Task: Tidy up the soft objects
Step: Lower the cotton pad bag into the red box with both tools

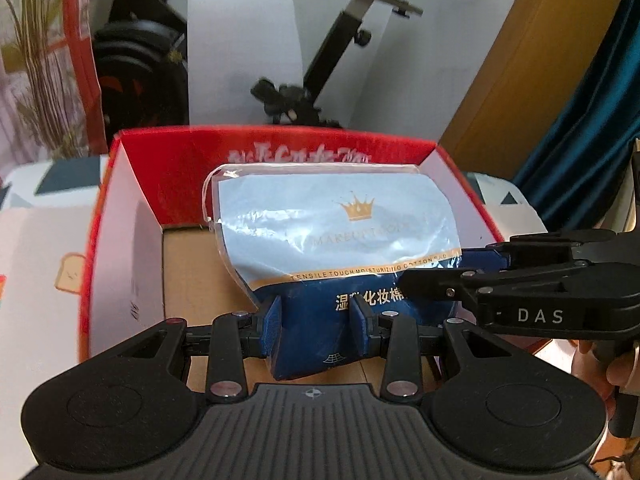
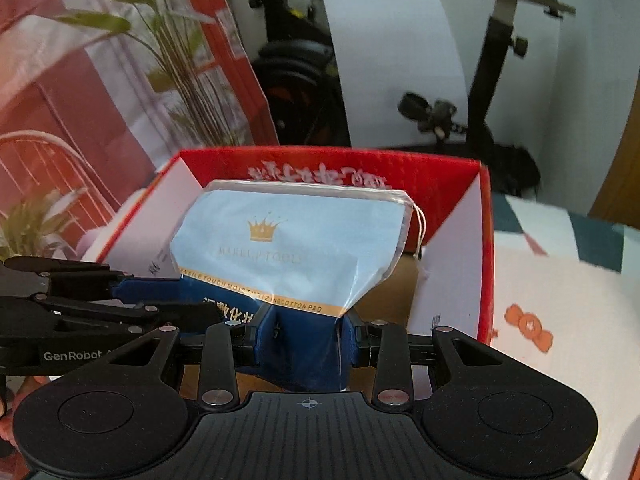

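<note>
The left gripper (image 1: 318, 322) has its jaws pinched on the dark blue lower end of a cotton pad bag (image 1: 336, 232), held over an open red box (image 1: 120, 216) with a bare cardboard floor. The right gripper (image 1: 472, 270) clamps the bag's right side. An exercise bike (image 1: 344, 52) stands behind the box

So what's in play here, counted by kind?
Blue plastic bag of cotton pads: 1
Red cardboard box: 1
Black two-finger grippers, left gripper and right gripper, both clamping the bag: 2
Total: 4
</note>
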### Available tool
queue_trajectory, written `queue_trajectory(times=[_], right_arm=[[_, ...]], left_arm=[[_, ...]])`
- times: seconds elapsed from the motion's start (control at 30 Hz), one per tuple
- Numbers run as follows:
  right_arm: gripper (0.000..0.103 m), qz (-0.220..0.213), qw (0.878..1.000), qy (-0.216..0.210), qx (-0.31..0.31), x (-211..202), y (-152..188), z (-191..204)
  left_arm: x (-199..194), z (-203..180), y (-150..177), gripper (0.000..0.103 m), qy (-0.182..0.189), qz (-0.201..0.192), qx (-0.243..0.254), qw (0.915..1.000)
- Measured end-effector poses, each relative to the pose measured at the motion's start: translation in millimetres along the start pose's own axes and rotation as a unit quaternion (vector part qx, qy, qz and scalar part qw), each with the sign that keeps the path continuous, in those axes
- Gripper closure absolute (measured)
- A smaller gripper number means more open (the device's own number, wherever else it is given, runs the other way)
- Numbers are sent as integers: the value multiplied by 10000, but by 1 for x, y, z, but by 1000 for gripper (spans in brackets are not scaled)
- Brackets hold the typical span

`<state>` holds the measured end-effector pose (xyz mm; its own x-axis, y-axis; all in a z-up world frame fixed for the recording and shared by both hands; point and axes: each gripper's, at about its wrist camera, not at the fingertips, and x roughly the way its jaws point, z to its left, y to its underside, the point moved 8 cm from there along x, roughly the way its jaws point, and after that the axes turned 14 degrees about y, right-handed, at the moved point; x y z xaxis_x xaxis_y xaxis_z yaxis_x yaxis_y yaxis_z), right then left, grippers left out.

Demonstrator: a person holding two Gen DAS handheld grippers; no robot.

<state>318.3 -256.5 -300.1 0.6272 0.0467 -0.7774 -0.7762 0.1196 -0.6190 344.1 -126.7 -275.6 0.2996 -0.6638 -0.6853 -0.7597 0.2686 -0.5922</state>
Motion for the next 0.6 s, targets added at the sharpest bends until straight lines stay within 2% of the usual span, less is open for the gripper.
queue_trajectory(times=[0.37,0.6], right_arm=[[71,820,9966,99,-19,34,18,-3],[72,1285,9915,125,-164,46,28,3]], left_arm=[[24,6,15,63,149,687,36,9975],[33,12,24,63,157,971,-185,9950]])
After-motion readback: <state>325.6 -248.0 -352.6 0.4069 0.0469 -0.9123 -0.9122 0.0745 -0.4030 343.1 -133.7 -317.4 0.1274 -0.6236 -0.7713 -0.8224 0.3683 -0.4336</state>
